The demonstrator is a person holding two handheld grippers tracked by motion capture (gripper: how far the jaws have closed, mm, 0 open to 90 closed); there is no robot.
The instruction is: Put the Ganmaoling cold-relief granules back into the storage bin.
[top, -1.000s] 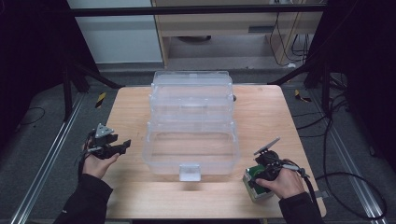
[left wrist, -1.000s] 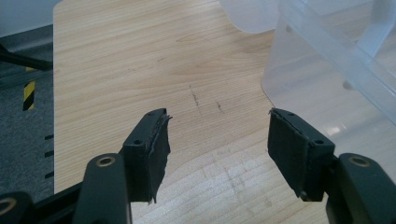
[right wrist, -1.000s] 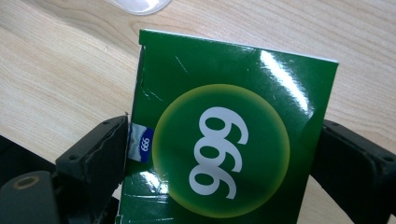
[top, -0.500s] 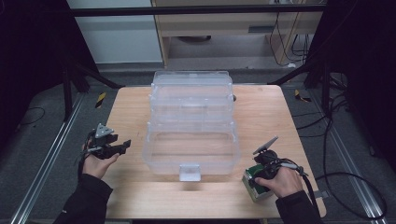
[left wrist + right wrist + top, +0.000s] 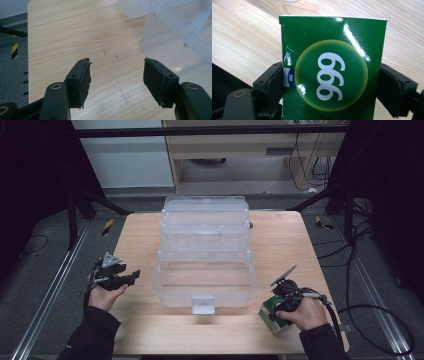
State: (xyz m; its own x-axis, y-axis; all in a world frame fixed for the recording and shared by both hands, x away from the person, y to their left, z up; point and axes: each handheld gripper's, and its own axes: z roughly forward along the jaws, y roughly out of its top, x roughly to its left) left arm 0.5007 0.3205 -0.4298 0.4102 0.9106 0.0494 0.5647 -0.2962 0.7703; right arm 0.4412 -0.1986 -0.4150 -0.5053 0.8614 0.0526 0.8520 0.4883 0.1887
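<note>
A glossy green carton (image 5: 332,50) printed with "999" stands between the jaws of my right gripper (image 5: 330,82). The jaws have just been closing on it, and both pads (image 5: 275,82) press its sides. From above, that carton (image 5: 266,314) rests on the table's front right under my right gripper (image 5: 276,309). My left gripper (image 5: 134,276) hovers at the table's left with its jaws apart. In its own view the left gripper (image 5: 116,80) is open over bare wood, with nothing between the pads.
A large clear plastic storage box (image 5: 205,270) sits mid-table with its lid (image 5: 206,217) open toward the back and a latch (image 5: 202,304) at the front. Its corner (image 5: 175,37) lies just right of my left jaws. The wooden table (image 5: 140,240) is ringed by dark floor and cables.
</note>
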